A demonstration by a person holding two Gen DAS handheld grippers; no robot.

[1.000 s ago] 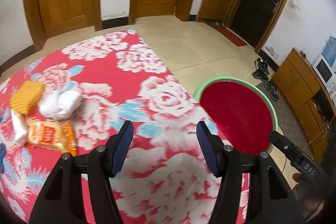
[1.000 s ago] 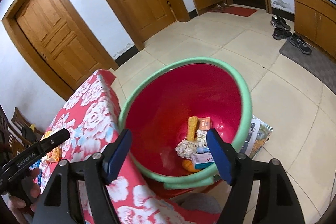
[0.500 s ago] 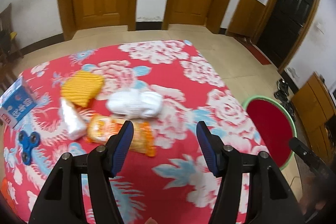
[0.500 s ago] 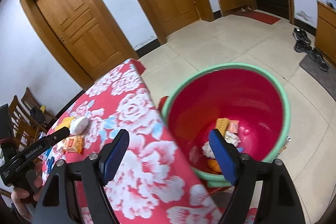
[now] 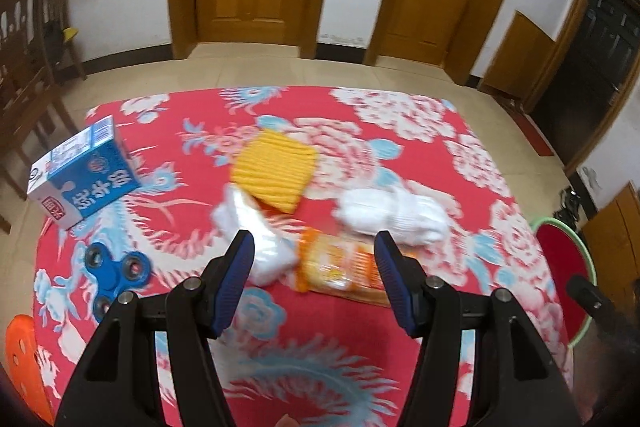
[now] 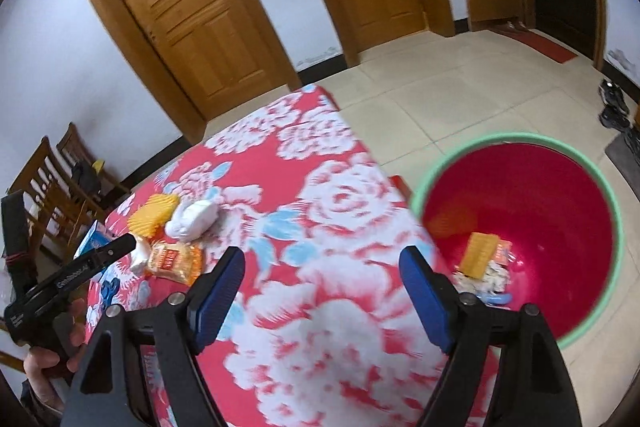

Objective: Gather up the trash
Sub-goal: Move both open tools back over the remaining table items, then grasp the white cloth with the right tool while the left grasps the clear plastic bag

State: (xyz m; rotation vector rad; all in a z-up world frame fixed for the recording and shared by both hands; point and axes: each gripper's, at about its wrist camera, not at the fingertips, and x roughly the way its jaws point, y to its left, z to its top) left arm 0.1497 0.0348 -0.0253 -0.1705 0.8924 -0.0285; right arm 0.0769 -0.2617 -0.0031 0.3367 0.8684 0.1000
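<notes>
On the red floral tablecloth (image 5: 400,155) lie an orange snack packet (image 5: 340,267), a clear plastic wrapper (image 5: 256,239), a yellow ridged pad (image 5: 276,171) and a white crumpled wad (image 5: 392,215). My left gripper (image 5: 314,247) is open and empty, hovering just above the packet and wrapper. My right gripper (image 6: 322,263) is open and empty over the table's right part. The packet (image 6: 174,261) and wad (image 6: 192,217) also show in the right wrist view. The red bin with a green rim (image 6: 576,171) stands on the floor to the right and holds several pieces of trash (image 6: 480,255).
A blue milk carton (image 5: 84,179) and a blue fidget spinner (image 5: 116,271) lie at the table's left. An orange plastic stool (image 5: 24,367) stands at the lower left. Wooden chairs (image 5: 28,51) stand by the left wall. Shoes (image 6: 612,107) lie on the floor beyond the bin.
My left gripper has swung left from the bin side to above the trash pile. My right gripper has drawn back from over the bin to above the table. Both stayed open.
</notes>
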